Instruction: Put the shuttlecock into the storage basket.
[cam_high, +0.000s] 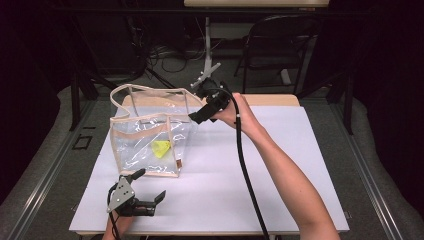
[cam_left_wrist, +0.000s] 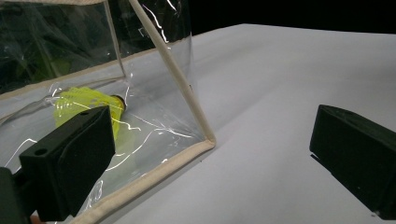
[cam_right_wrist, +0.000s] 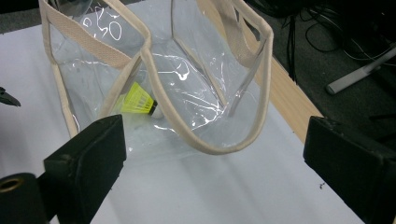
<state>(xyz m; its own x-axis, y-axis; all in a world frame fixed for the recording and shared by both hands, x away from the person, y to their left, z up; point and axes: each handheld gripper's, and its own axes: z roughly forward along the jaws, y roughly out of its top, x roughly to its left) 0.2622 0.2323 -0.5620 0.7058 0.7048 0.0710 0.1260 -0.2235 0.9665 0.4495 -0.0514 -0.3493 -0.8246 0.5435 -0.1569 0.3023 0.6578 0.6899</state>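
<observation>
A clear bag (cam_high: 150, 135) with beige trim stands on the white surface (cam_high: 280, 170), mouth up, and a yellow shuttlecock (cam_high: 161, 148) lies on its floor, toward the near wall. Nothing else seems to be in it.

The right gripper (cam_high: 200, 116) hangs at the bag's right edge, just above the rim, its fingers spread wide and holding nothing; in the right gripper view the looped handle (cam_right_wrist: 224, 135) sags between them without being touched. The left gripper (cam_high: 150, 192) rests low on the surface by the bag's near corner, fingers also wide apart and empty.

The risk, as I see it, is the bag itself. It is soft and light, and neither gripper steadies it. If the right gripper brushes the rim or snags the handle while pulling off, the bag could tip or fold, and the shuttlecock might roll out. The trailing cable could also drag across the rim and pull the wall over.
</observation>
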